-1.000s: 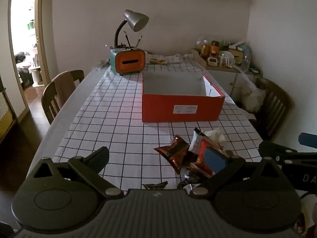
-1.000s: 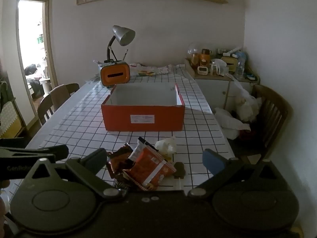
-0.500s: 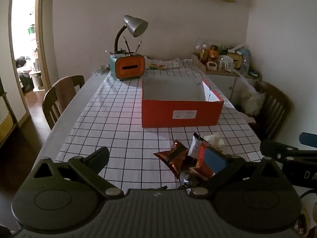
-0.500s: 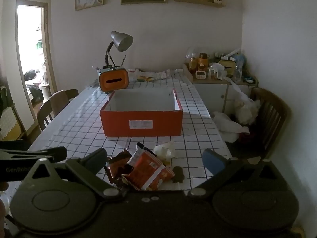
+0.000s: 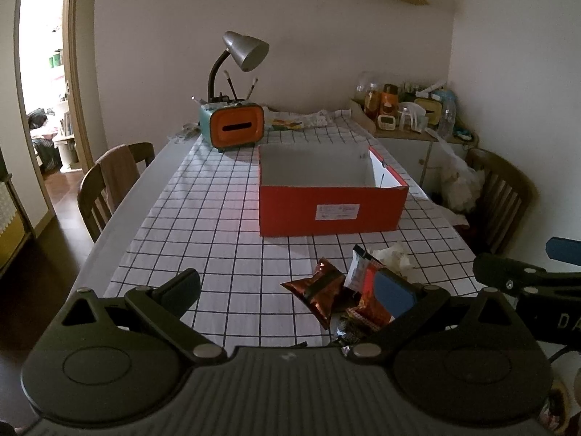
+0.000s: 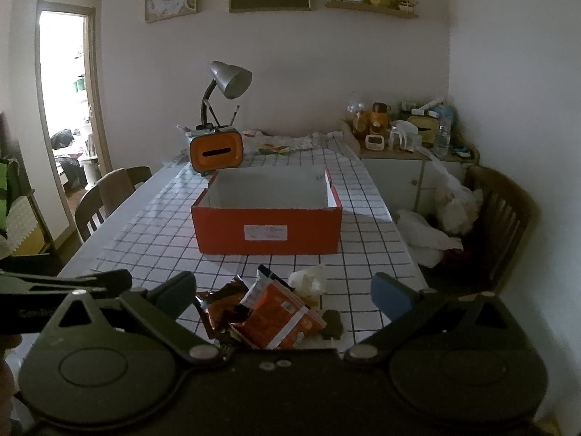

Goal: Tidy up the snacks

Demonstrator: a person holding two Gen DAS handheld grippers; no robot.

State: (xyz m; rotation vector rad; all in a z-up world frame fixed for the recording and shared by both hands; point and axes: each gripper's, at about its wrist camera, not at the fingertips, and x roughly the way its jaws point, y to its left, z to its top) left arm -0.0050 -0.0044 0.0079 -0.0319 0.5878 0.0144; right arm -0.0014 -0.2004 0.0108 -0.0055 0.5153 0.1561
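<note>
A pile of snack packets lies near the table's front edge: a brown foil packet (image 5: 316,290) (image 6: 219,307), an orange-red packet (image 5: 370,303) (image 6: 279,314), and a white wrapper (image 5: 394,258) (image 6: 308,280). An open red box (image 5: 328,203) (image 6: 267,225), empty as far as I see, stands behind them. My left gripper (image 5: 287,290) is open and empty, held above the table left of the pile. My right gripper (image 6: 283,292) is open and empty, held over the pile with the packets between its fingers.
A checked cloth (image 5: 203,218) covers the table. An orange tissue holder with a desk lamp (image 5: 236,129) stands at the back. Wooden chairs (image 5: 109,181) (image 6: 503,218) stand on both sides. A cluttered cabinet (image 6: 403,134) is at the back right.
Both grippers have pulled back and risen a little, so the box and the packets sit lower and farther in both views. Both stay open.
</note>
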